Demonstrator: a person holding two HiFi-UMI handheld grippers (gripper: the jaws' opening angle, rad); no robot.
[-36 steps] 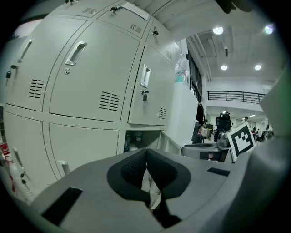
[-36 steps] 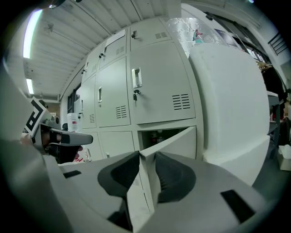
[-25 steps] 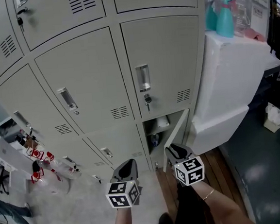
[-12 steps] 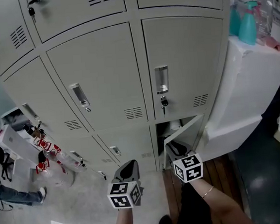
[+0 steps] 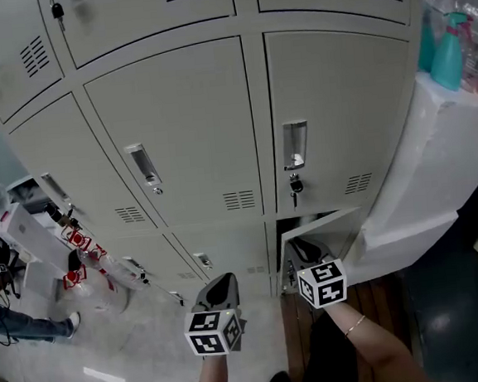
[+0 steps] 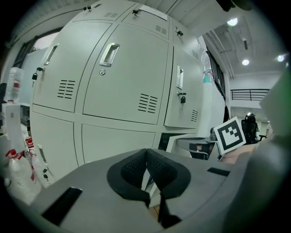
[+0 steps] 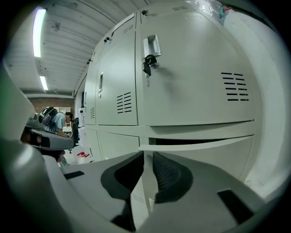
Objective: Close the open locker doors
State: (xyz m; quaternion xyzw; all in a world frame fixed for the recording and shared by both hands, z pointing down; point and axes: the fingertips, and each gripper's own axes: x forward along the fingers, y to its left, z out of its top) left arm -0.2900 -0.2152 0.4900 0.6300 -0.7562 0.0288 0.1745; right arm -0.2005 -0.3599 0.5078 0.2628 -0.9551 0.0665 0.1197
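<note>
The grey locker bank (image 5: 184,132) fills the head view. Its bottom right locker door (image 5: 334,229) stands partly open, hinged on the right. My right gripper (image 5: 304,249) is at that door's free edge, low by the floor. In the right gripper view the jaws (image 7: 145,157) are a narrow gap apart and have just been closing. The door (image 7: 204,154) edge shows in that gap, and no pad clearly presses on it. My left gripper (image 5: 222,281) hangs in front of the shut bottom middle locker. Its pads (image 6: 146,152) meet with nothing between them.
A white cabinet (image 5: 435,152) stands right of the lockers, with a teal spray bottle (image 5: 446,43) on top. Bottles with red labels (image 5: 88,274) and a white box (image 5: 27,238) sit on the floor at left. A person's leg (image 5: 18,326) shows at the far left.
The bottom right door has swung further toward shut. My right gripper has moved with it toward the lockers and its jaws have narrowed. The left gripper has moved slightly forward.
</note>
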